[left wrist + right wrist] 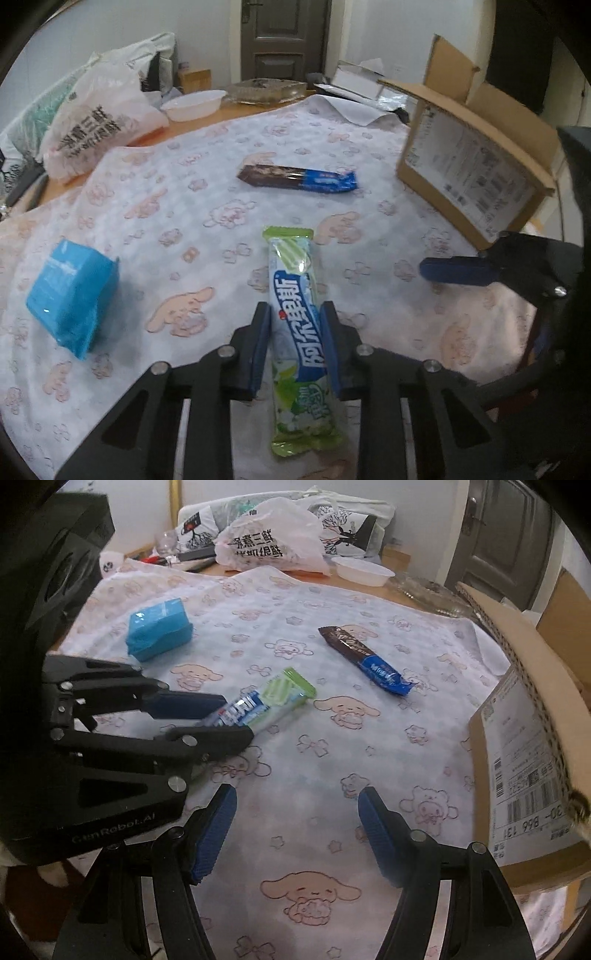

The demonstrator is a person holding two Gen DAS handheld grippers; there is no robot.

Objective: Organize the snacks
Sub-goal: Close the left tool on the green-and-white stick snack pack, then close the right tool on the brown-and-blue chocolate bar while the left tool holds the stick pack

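Gripping the long green-and-white snack bar wrapper (295, 317) near its middle, our left gripper (295, 325) has its jaws closed on both long edges while the bar lies low over the cartoon-printed cloth (295, 768) on the desk. Our right gripper (295, 830) hangs with jaws wide apart, holding nothing. We judge the open brown cardboard box (476, 177) is the goal: keep the bar level, squeeze lightly, and clear the box's raised flaps. The brown-and-blue snack bar (299, 179) and blue packet (70, 291) wait.
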